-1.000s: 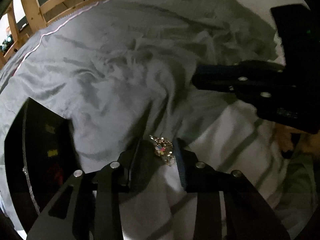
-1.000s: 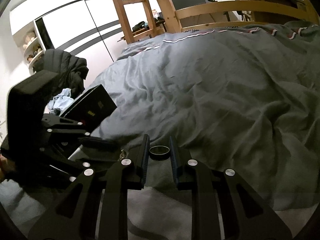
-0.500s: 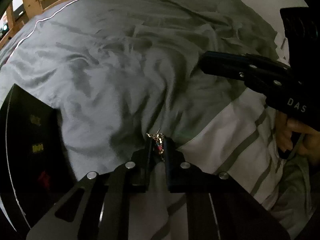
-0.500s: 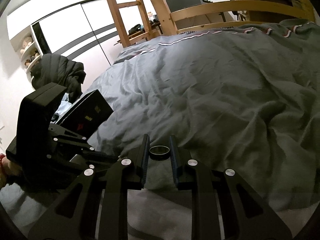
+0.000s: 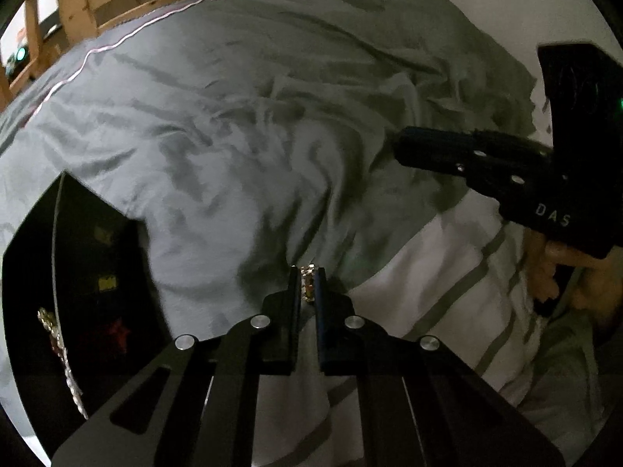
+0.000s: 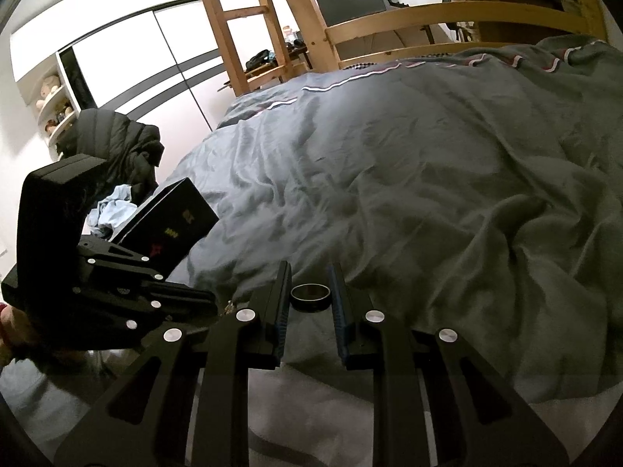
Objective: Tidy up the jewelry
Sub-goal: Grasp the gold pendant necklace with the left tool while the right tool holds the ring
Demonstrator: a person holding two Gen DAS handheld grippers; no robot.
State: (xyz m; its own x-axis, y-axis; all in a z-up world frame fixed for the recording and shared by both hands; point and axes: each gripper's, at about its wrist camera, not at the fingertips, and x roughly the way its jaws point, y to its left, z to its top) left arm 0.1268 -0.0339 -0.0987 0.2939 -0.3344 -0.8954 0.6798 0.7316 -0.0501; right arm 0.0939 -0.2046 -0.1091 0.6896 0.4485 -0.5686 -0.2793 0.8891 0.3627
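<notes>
1. Gold links with small coloured stones make up the jewelry piece (image 5: 309, 282); it is lumpy and glittering, and my left gripper (image 5: 310, 286) has its jaws pressed nearly together on it, just above the seam where grey cover meets white sheet.
2. Dark and smooth, a plain round ring (image 6: 310, 296) sits flat between the blue-padded fingers (image 6: 281, 307) of my right gripper (image 6: 310, 295), which is clamped on it from both sides at a narrow opening.
3. Both grippers are matte black plastic with bright round screw heads; from the left wrist view my right gripper (image 5: 479, 159) shows at the right with my hand (image 5: 560, 272) beneath it.
4. A black jewelry box (image 6: 167, 225) stands open at my left, with small coloured items inside and a pale beaded chain (image 5: 64, 366) along its edge.
5. Everything rests on a bed: a crumpled grey duvet (image 6: 428, 179) with a thin pale piping line, and nearer me a white sheet with grey stripes (image 5: 447, 284).
6. Around it are a light wooden bed frame (image 6: 447, 19) and ladder (image 6: 249, 27), white sliding wardrobe doors (image 6: 136, 58), and a black puffy jacket (image 6: 117, 144) slumped near shelves.
</notes>
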